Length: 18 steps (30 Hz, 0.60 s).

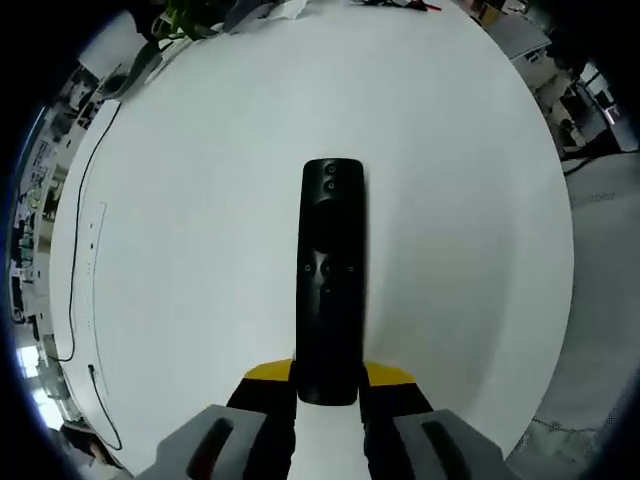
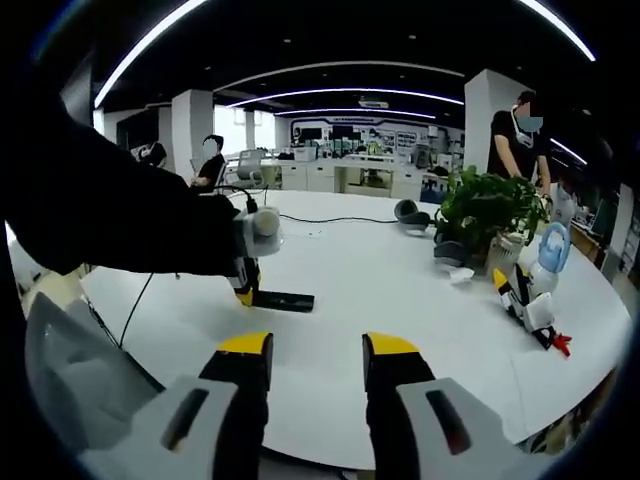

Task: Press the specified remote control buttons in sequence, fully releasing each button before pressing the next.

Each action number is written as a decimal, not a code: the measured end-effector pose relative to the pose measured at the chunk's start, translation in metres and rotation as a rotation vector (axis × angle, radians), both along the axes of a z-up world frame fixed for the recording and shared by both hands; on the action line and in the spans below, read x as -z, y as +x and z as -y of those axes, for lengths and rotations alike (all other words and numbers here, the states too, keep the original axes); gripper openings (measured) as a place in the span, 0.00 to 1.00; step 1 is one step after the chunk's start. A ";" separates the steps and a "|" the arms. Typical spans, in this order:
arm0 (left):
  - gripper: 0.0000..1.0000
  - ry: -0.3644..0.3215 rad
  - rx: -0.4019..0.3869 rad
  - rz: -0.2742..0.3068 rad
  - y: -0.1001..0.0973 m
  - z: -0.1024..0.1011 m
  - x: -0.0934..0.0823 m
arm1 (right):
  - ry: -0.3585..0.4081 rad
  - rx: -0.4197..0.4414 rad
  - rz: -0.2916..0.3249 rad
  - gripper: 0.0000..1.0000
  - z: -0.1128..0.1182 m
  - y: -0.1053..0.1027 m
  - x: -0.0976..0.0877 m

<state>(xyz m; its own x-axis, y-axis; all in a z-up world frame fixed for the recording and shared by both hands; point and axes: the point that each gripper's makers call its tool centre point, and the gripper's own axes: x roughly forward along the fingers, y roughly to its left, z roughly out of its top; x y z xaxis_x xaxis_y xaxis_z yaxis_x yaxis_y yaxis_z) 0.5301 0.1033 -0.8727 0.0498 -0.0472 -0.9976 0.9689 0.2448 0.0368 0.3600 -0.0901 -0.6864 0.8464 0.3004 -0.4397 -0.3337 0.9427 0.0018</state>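
Note:
A black remote control point(image 1: 330, 270) lies lengthwise on the white table point(image 1: 200, 200), its buttons facing up. My left gripper point(image 1: 328, 378) is shut on the remote's near end, with a yellow-tipped jaw on each side. In the right gripper view the same remote point(image 2: 285, 299) rests flat on the table point(image 2: 400, 280), and the left gripper point(image 2: 246, 285) holds its left end under a dark sleeve point(image 2: 110, 215). My right gripper point(image 2: 317, 350) hovers open above the table's near edge, well short of the remote, with nothing between its jaws.
A potted plant point(image 2: 488, 205) and a small white toy robot point(image 2: 530, 292) stand on the table's right side. A black cable point(image 1: 75, 270) runs along the table's left rim. People stand by the desks point(image 2: 350, 175) behind. The table edge point(image 1: 560, 330) drops to the floor on the right.

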 end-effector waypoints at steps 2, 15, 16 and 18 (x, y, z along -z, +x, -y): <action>0.24 0.000 0.001 0.000 -0.003 0.000 0.000 | 0.000 -0.004 0.003 0.36 -0.001 0.000 0.000; 0.24 -0.046 0.005 0.010 -0.026 0.000 -0.002 | 0.005 -0.010 0.005 0.35 -0.002 -0.001 -0.001; 0.24 -0.048 0.006 0.009 -0.027 0.000 -0.002 | 0.004 -0.012 0.005 0.34 -0.002 -0.001 -0.001; 0.24 -0.050 0.011 0.009 -0.032 0.000 -0.001 | 0.003 -0.016 0.007 0.34 -0.003 -0.001 -0.002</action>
<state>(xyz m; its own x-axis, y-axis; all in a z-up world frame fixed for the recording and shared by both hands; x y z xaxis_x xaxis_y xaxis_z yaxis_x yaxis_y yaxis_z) 0.4980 0.1031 -0.8713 0.0584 -0.0975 -0.9935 0.9712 0.2359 0.0339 0.3585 -0.0872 -0.6846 0.8444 0.3155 -0.4329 -0.3490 0.9371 0.0021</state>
